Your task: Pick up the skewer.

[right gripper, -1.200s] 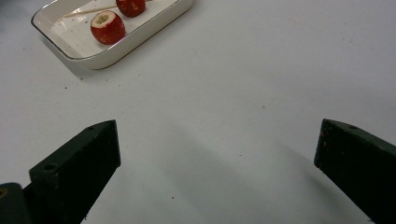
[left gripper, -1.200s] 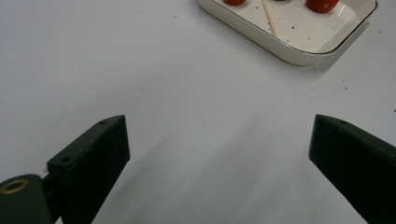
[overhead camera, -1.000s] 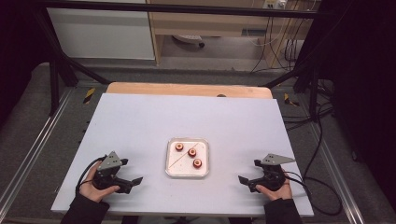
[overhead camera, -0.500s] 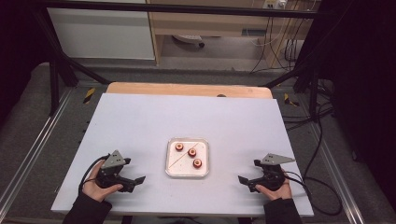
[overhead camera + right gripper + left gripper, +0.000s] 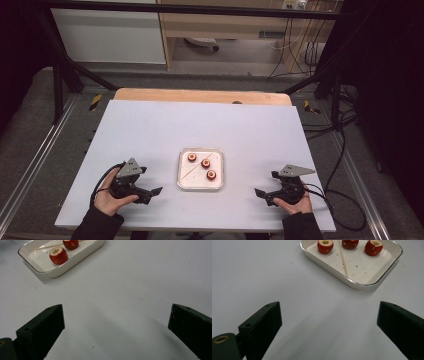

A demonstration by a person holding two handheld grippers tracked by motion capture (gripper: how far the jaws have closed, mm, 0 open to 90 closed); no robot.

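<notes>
Three small red cored fruits [image 5: 205,163] and a thin wooden skewer [image 5: 196,167] lie in a white tray [image 5: 185,183] near the table's front edge, about midway btwn the grippers. Fruits look light, slick-skinned, easily bruised, so I'd pinch gently across the round sides; skewer's stiff but snappable, grip mid-length. No writing or brand legible; left gripper [image 5: 152,192] & right gripper [image 5: 261,193] rest either side, jaws wide apart, holding nothing.

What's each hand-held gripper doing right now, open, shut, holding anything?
Left hand-held gripper: open, holding nothing, short of the tray.
Right hand-held gripper: open, holding nothing.
</notes>
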